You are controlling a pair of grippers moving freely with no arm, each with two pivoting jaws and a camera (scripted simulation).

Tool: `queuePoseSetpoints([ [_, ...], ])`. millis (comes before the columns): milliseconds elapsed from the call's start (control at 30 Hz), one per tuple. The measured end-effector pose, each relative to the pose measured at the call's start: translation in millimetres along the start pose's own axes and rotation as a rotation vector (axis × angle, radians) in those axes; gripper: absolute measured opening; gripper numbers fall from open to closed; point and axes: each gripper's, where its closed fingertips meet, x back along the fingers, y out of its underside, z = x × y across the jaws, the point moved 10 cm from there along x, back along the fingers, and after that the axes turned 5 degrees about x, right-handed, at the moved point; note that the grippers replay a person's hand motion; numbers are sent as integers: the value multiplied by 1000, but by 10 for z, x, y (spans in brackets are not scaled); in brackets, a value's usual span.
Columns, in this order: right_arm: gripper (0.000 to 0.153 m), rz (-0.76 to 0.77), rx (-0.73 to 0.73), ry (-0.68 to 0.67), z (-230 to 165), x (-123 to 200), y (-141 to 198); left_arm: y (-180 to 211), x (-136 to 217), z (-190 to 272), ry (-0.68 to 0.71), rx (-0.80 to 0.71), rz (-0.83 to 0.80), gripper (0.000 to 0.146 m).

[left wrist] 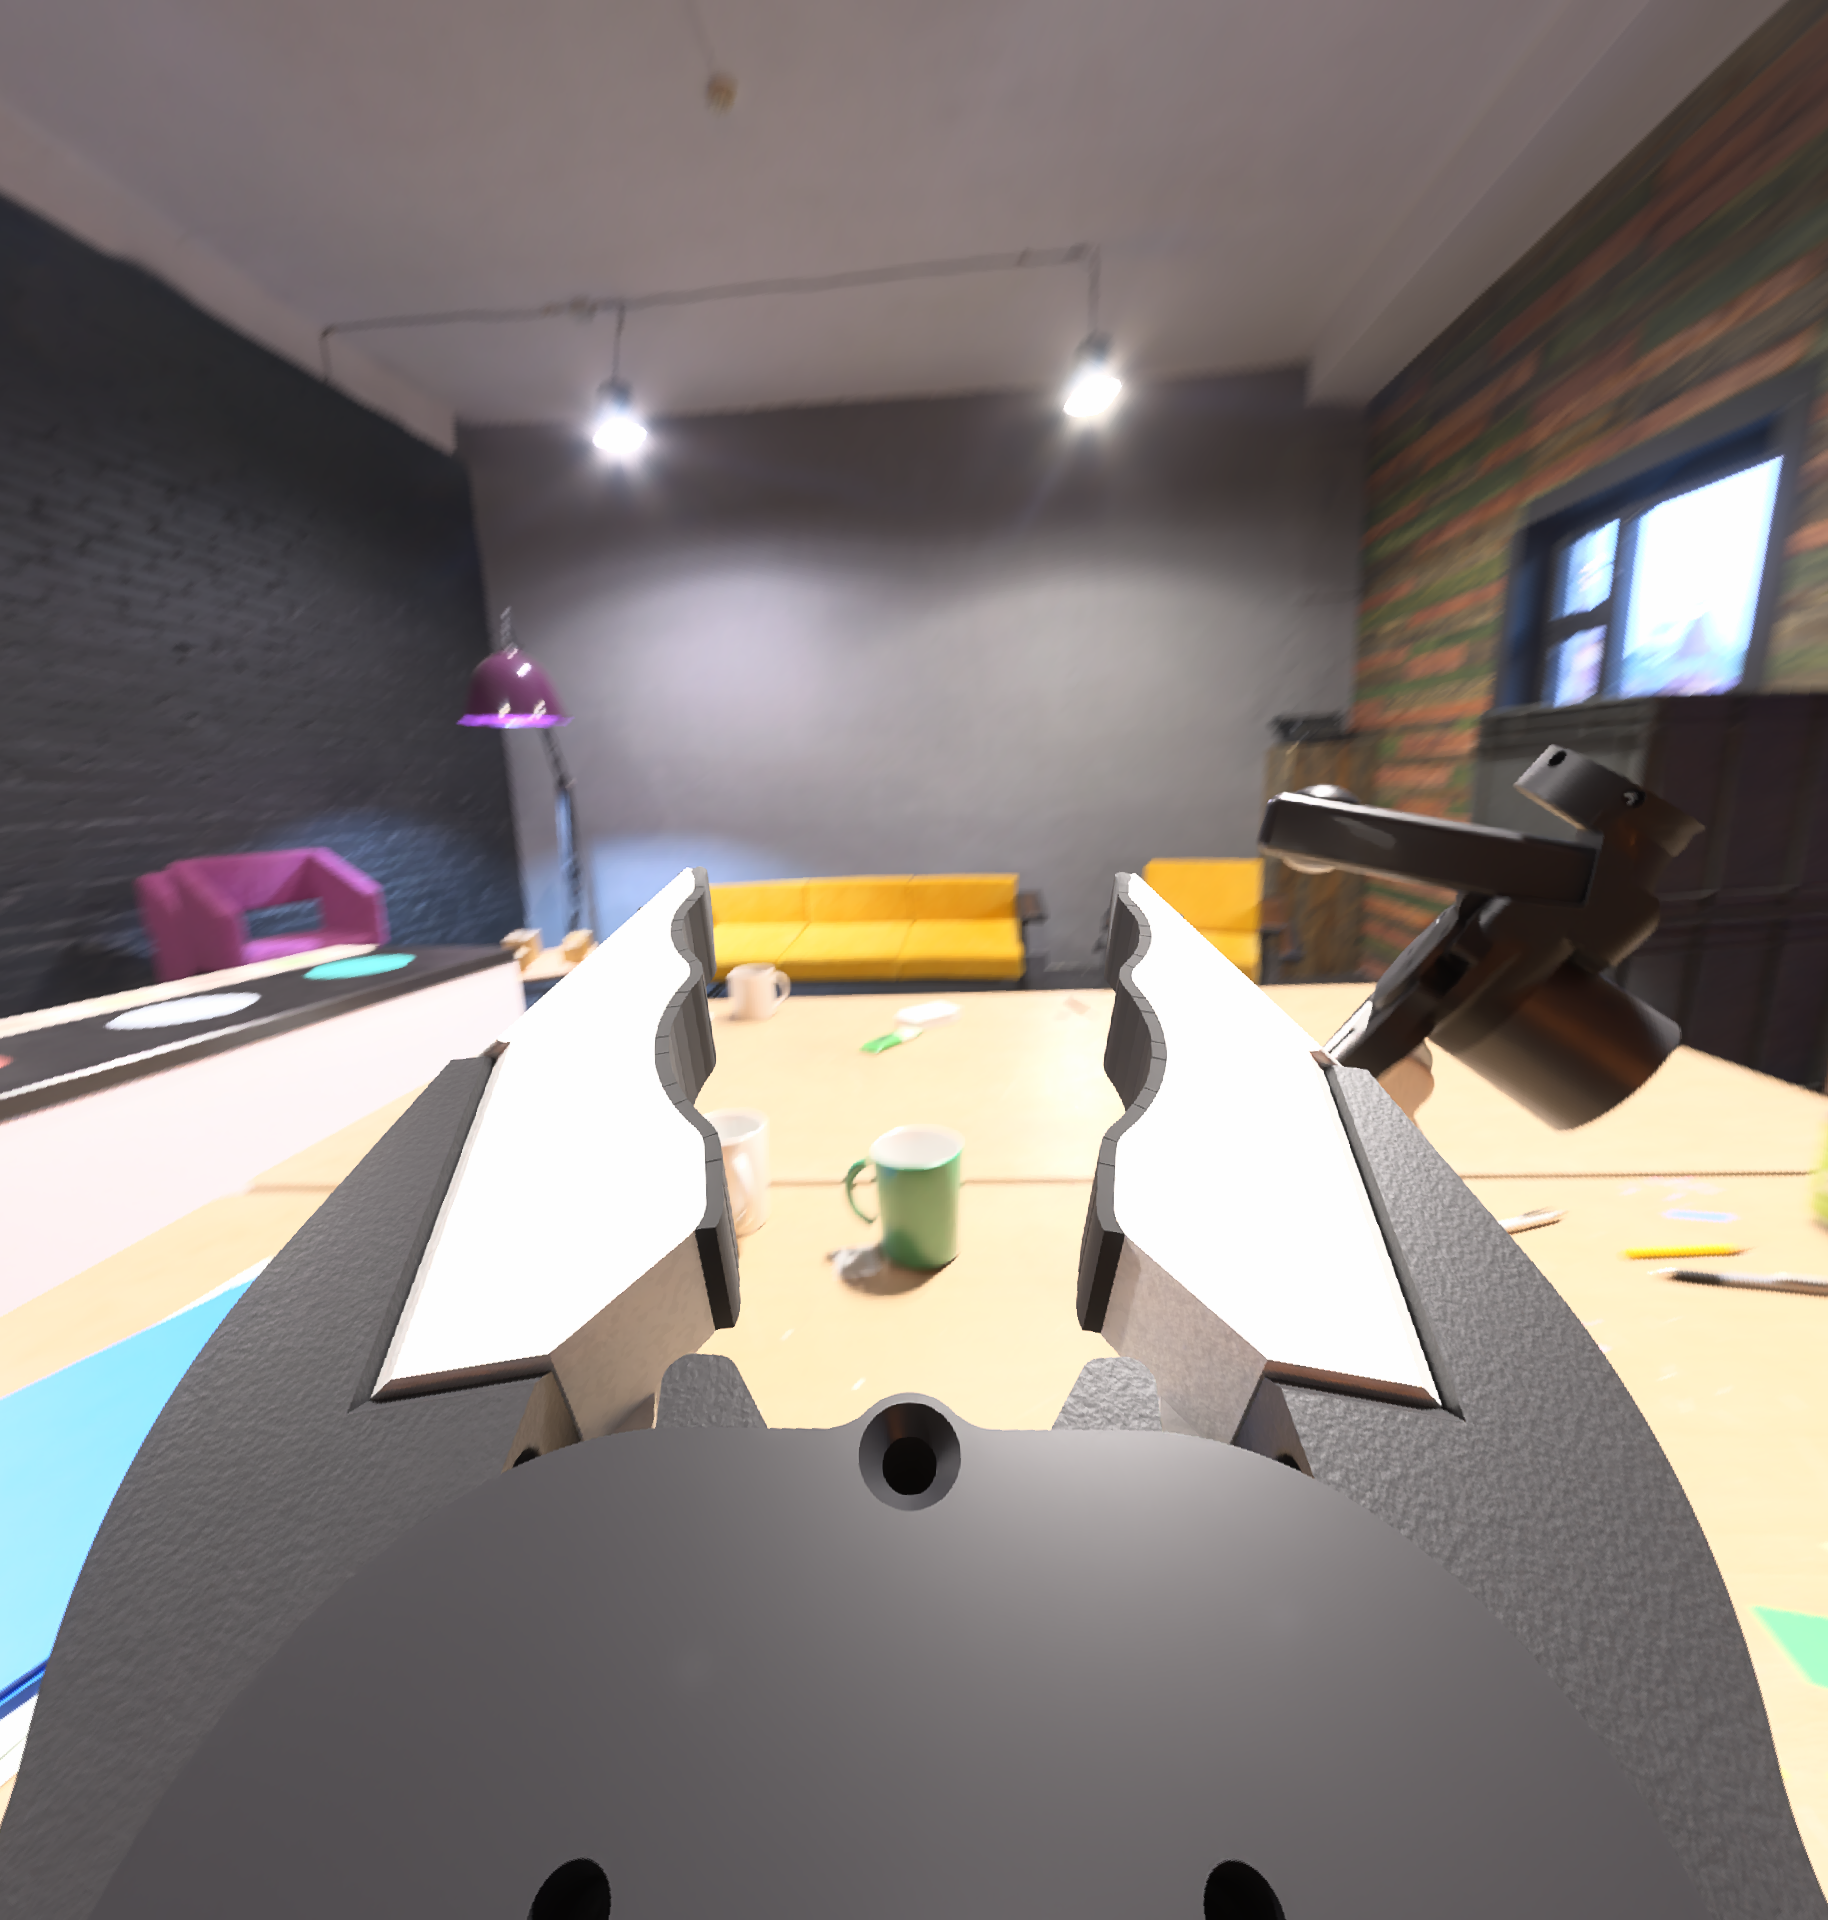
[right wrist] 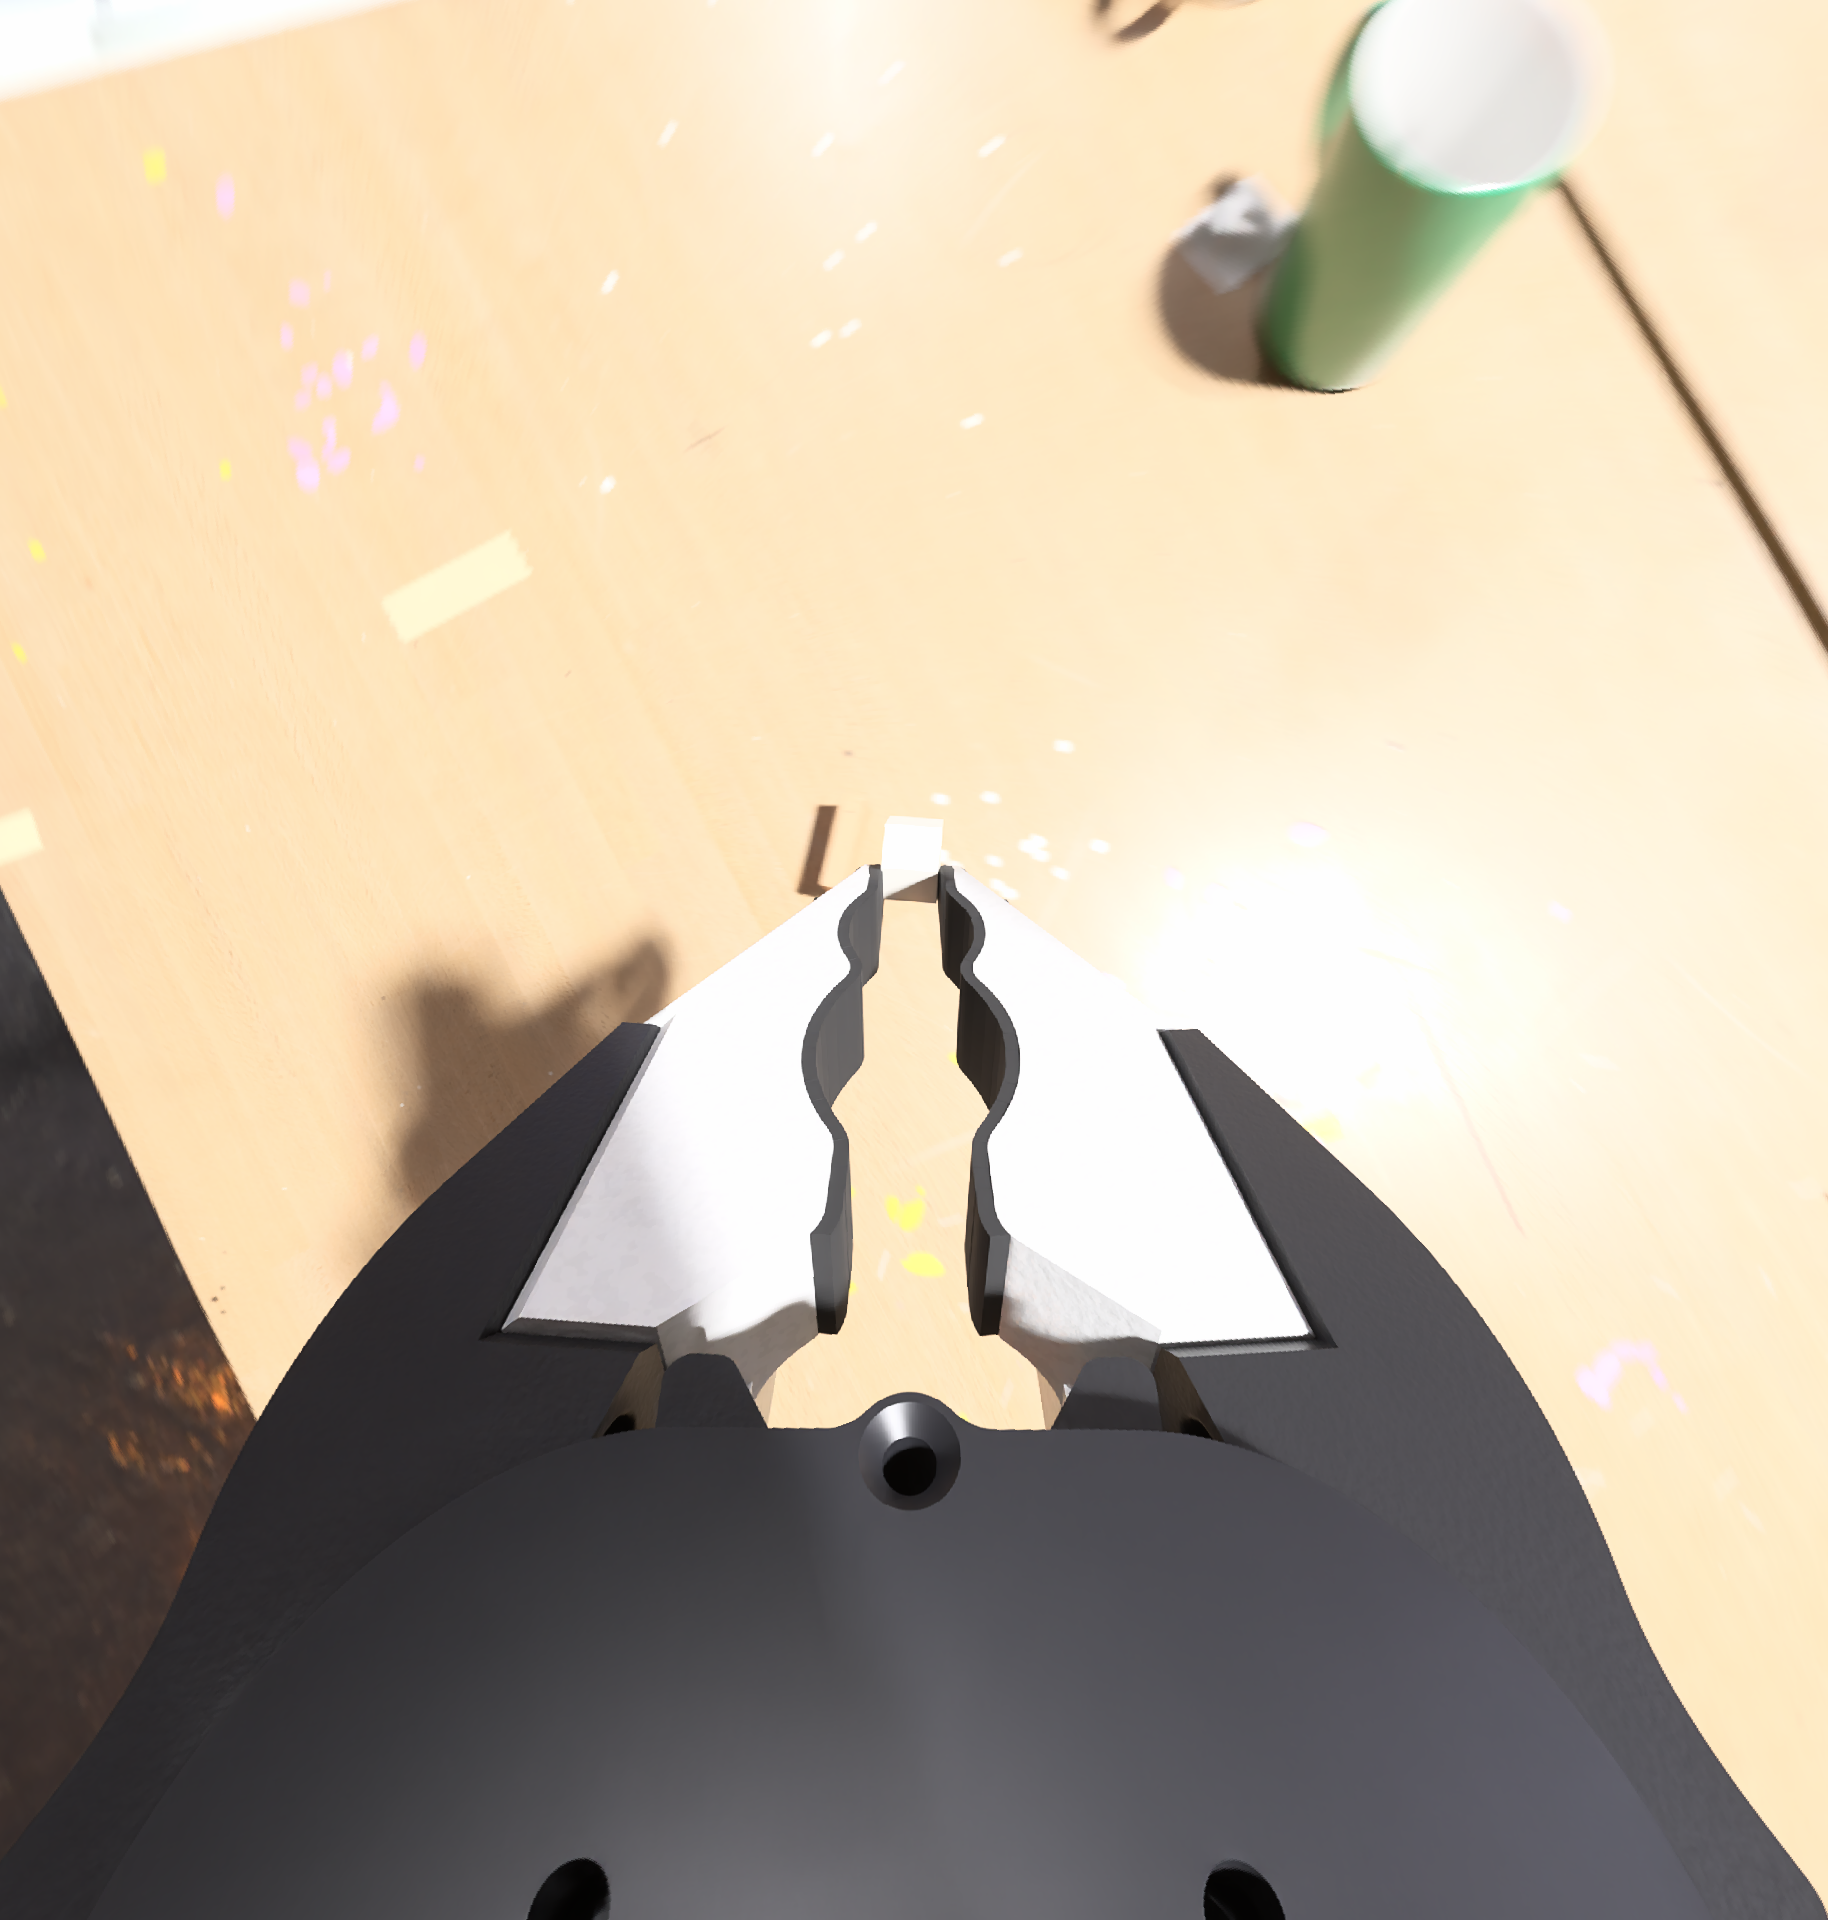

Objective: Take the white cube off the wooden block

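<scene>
In the right wrist view, a small white cube (right wrist: 910,844) sits between the tips of my right gripper (right wrist: 910,878), whose jaws are closed narrowly on it, over the light wooden table (right wrist: 993,582). A short dark edge (right wrist: 816,847) shows just left of the cube; I cannot tell whether it belongs to the wooden block, which does not stand out from the tabletop. My left gripper (left wrist: 910,904) is open and empty, held above the table. The right gripper's body (left wrist: 1492,935) shows in the left wrist view at the right, tilted downward.
A green mug (left wrist: 915,1195) (right wrist: 1409,208) stands ahead with a crumpled grey scrap (right wrist: 1227,244) beside it. White mugs (left wrist: 759,987) stand farther off. Pens (left wrist: 1757,1283) and paper bits lie at the right. The table's edge (right wrist: 89,966) drops to dark floor on the left.
</scene>
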Motion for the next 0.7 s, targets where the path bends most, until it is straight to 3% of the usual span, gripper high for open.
queuePoseSetpoints([
  [133,10,137,-185,60,643,975,437,-28,58,126,146,60,24,75],
  [300,10,278,-450,210,1302,1753,1515,416,-474,308,422,252,-343,84],
  [367,10,314,-556,260,1476,1836,1960,773,-807,381,498,344,-503,84],
  [500,10,332,-677,311,1737,1744,2631,1740,-1402,490,389,398,-786,75],
  [567,10,326,-700,315,1853,1648,2859,2218,-1593,568,425,518,-900,66],
  [633,10,309,-715,314,1967,1553,3027,2594,-1702,652,457,655,-915,52],
  [700,10,287,-732,327,2072,1454,3154,2835,-1797,752,432,615,-984,52],
])
